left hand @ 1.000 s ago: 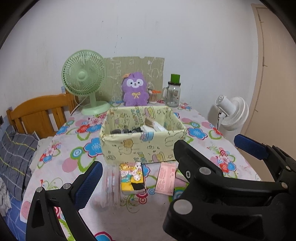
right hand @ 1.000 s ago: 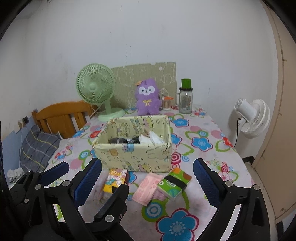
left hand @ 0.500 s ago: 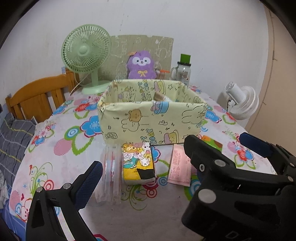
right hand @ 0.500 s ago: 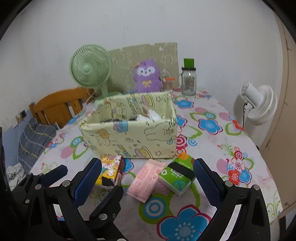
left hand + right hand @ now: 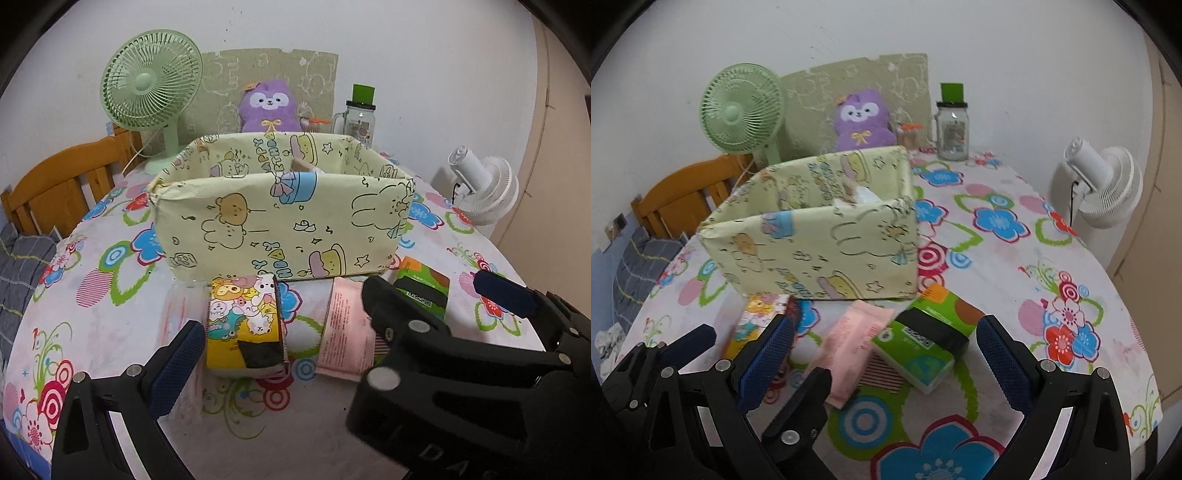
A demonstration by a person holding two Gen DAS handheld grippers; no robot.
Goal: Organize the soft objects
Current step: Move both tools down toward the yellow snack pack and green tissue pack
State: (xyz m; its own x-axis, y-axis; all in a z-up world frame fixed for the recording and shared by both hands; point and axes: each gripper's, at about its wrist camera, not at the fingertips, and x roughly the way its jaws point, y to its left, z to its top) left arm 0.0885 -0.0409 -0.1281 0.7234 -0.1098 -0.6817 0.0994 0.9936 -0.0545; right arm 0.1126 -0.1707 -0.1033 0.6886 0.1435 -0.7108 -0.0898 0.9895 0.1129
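A pale yellow cartoon-print storage box (image 5: 280, 225) stands mid-table, also in the right wrist view (image 5: 820, 251). In front of it lie a yellow cartoon tissue pack (image 5: 243, 325), a pink packet (image 5: 347, 332) and a green tissue pack (image 5: 424, 291). In the right wrist view the pink packet (image 5: 857, 343) and green pack (image 5: 923, 347) lie between the fingers. My left gripper (image 5: 332, 332) is open, low over the table, near the yellow pack. My right gripper (image 5: 886, 354) is open just before the green pack. A clear plastic pack (image 5: 181, 314) lies left of the yellow one.
A green desk fan (image 5: 151, 92), a purple plush (image 5: 269, 107) and a jar with a green lid (image 5: 360, 118) stand at the back by the wall. A white fan (image 5: 1100, 184) stands off the right edge. A wooden chair (image 5: 62, 184) is at the left.
Both grippers have dropped lower and moved forward toward the packs before the box. Nothing has been taken hold of.
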